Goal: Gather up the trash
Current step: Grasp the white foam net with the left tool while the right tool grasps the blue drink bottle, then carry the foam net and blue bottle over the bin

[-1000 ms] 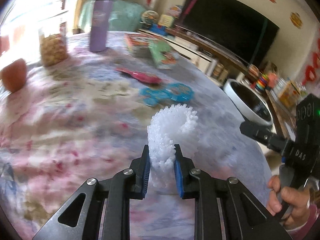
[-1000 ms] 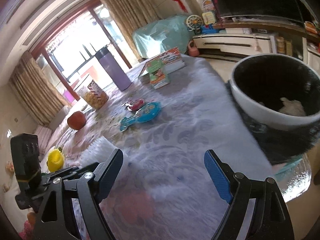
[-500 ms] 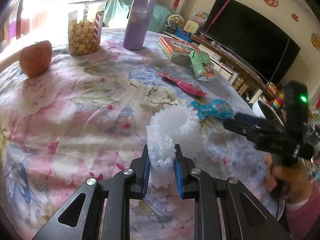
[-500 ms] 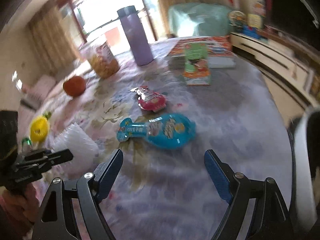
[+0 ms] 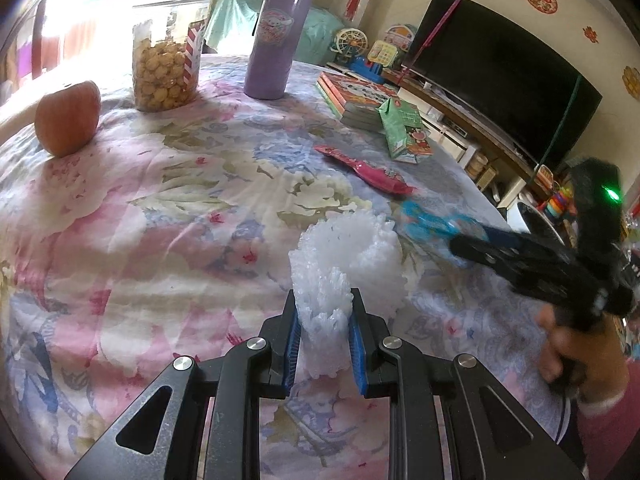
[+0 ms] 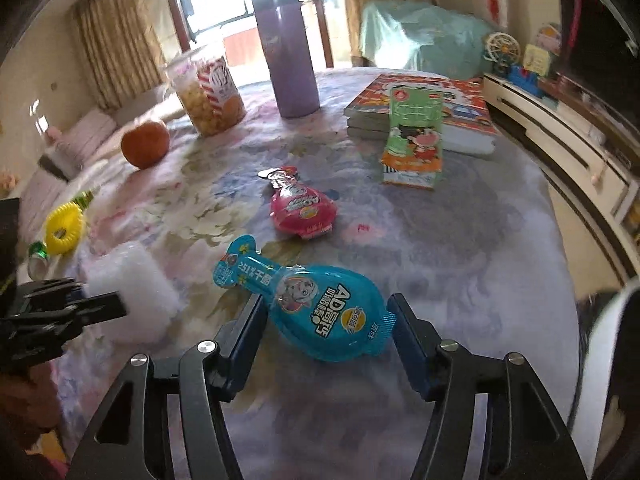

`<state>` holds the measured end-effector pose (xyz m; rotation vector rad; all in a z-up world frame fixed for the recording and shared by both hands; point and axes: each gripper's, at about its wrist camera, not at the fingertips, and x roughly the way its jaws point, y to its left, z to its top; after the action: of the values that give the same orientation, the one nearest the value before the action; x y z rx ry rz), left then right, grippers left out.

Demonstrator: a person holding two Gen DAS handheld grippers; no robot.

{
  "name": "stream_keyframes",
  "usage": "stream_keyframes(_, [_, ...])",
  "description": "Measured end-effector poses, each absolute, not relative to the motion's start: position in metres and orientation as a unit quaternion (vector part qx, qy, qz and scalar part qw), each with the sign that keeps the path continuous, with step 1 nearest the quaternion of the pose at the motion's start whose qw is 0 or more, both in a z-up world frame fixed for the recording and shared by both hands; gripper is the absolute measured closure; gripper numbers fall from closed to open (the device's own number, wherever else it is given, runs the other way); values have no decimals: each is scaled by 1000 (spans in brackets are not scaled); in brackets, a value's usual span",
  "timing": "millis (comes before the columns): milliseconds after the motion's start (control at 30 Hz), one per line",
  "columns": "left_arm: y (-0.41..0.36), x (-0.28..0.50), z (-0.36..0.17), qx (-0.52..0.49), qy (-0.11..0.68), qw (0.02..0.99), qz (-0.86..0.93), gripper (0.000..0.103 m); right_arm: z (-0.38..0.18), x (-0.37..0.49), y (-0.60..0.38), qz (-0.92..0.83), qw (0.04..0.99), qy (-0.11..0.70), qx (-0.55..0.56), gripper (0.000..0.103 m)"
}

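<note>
My left gripper (image 5: 322,308) is shut on a white foam net (image 5: 352,248) and holds it just above the flowered tablecloth. In the right wrist view the same net (image 6: 136,280) shows at the left. A blue snack wrapper (image 6: 320,312) lies flat between the fingers of my right gripper (image 6: 326,316), whose jaws are closing around it; the pads stand at its edges without squeezing it. A pink wrapper (image 6: 300,204) lies just beyond, and a green drink carton (image 6: 414,140) leans on the books.
A white-rimmed bin (image 6: 616,320) stands off the table's right edge. At the far side stand an apple (image 6: 146,144), a popcorn jar (image 6: 208,96), a purple tumbler (image 6: 288,52) and stacked books (image 6: 460,120). A yellow ring (image 6: 64,228) lies at the left.
My right gripper swung away from the bin, came down over the blue wrapper and narrowed its jaws. My left gripper kept its hold on the foam net and shifted slightly.
</note>
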<state>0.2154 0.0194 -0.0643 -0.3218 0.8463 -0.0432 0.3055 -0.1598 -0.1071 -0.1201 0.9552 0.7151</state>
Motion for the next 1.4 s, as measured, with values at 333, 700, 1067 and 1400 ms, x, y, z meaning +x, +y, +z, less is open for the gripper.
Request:
stream_keyframes(333, [10, 219, -65, -151, 408, 900, -37, 83, -105, 255, -206, 302, 826, 475, 5, 31])
stream_keyframes(700, [6, 216, -63, -150, 409, 899, -39, 83, -118, 266, -182, 347, 805, 456, -154, 35])
stream_keyframes(1067, [-28, 221, -56, -135, 409, 899, -81, 83, -101, 239, -232, 291, 845, 449, -10, 49])
stream_keyframes(1400, [-81, 228, -44, -106, 404, 898, -136, 83, -92, 224, -274, 227, 857, 460, 47, 49])
